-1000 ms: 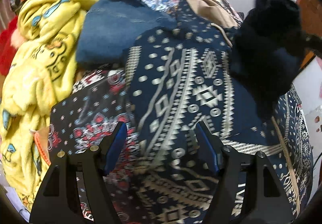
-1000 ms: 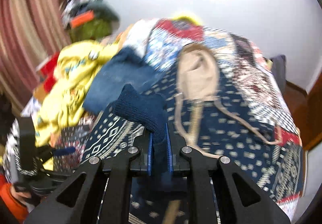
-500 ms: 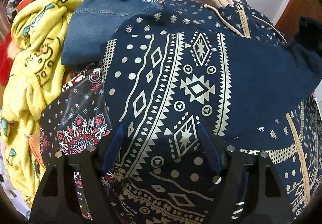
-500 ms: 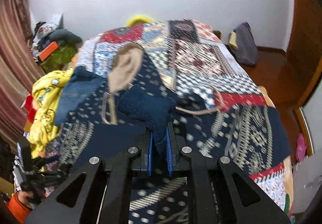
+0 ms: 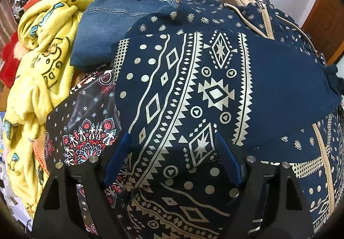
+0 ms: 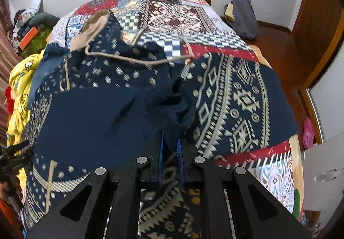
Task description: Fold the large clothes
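Observation:
A navy hoodie (image 5: 193, 93) with cream geometric print, tan hood lining and drawstrings lies spread on a patchwork bed; it also shows in the right wrist view (image 6: 236, 97). One sleeve lies folded across the body. My right gripper (image 6: 171, 142) is shut on the sleeve's dark ribbed cuff (image 6: 169, 108) and holds it low over the hoodie's middle. My left gripper (image 5: 172, 148) is open, its blue pads straddling the hoodie's lower part; the fabric lies under and between the fingers.
A folded denim garment (image 5: 111, 24) and a yellow fleece blanket (image 5: 36, 80) lie to the left. The patchwork bedspread (image 6: 172, 13) extends beyond the hoodie. A grey bag (image 6: 243, 15) sits on the wooden floor at the right, next to a wooden door.
My right gripper has carried the sleeve cuff across the hoodie to the right and lowered it, so the sleeve now lies flat over the body. My left gripper has stayed open, nearly in place.

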Motion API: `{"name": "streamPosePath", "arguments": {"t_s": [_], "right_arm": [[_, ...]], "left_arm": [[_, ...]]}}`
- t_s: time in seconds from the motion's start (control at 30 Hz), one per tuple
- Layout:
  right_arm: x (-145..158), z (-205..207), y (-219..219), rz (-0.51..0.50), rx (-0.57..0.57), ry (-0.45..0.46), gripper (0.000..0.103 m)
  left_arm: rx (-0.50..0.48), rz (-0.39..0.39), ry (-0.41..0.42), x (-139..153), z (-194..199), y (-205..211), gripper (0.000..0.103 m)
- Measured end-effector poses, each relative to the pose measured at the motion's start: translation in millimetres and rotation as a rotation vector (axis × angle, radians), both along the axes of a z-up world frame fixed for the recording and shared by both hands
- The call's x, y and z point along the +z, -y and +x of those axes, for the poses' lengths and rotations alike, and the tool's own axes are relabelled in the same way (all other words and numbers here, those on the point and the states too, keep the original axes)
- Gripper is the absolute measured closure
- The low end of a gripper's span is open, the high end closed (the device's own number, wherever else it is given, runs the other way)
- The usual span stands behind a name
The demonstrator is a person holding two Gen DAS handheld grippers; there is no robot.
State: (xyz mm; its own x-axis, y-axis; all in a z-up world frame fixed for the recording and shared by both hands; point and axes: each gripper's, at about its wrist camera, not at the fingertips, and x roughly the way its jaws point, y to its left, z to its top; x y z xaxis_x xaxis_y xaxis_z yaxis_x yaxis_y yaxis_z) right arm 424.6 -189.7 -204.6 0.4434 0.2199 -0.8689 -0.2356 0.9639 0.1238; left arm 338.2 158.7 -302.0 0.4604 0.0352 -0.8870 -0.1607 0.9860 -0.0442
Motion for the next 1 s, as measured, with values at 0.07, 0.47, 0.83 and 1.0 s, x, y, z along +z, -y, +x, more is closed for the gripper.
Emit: {"name": "streamPosePath", "arguments": {"t_s": [0.07, 0.47, 0.83, 1.0], "right_arm": [[1, -3, 5, 0.000, -0.002, -0.001, 0.091], [50, -20, 62, -0.095, -0.084, 0.100, 0.054], [42, 0, 139, -0.032, -0.255, 0.035, 0.036], [2, 21, 158, 0.066, -0.322, -0.086, 0.036]], "left_arm": [[0.005, -0.002, -0.005, 2, 0, 0, 0.023], [-0.050, 0.064, 0.050, 58, 6, 22, 0.023], [-0.122, -0.044, 0.235, 127, 37, 74, 0.018], [-0.166, -0.033, 0.193, 111, 51, 97, 0.018]]}}
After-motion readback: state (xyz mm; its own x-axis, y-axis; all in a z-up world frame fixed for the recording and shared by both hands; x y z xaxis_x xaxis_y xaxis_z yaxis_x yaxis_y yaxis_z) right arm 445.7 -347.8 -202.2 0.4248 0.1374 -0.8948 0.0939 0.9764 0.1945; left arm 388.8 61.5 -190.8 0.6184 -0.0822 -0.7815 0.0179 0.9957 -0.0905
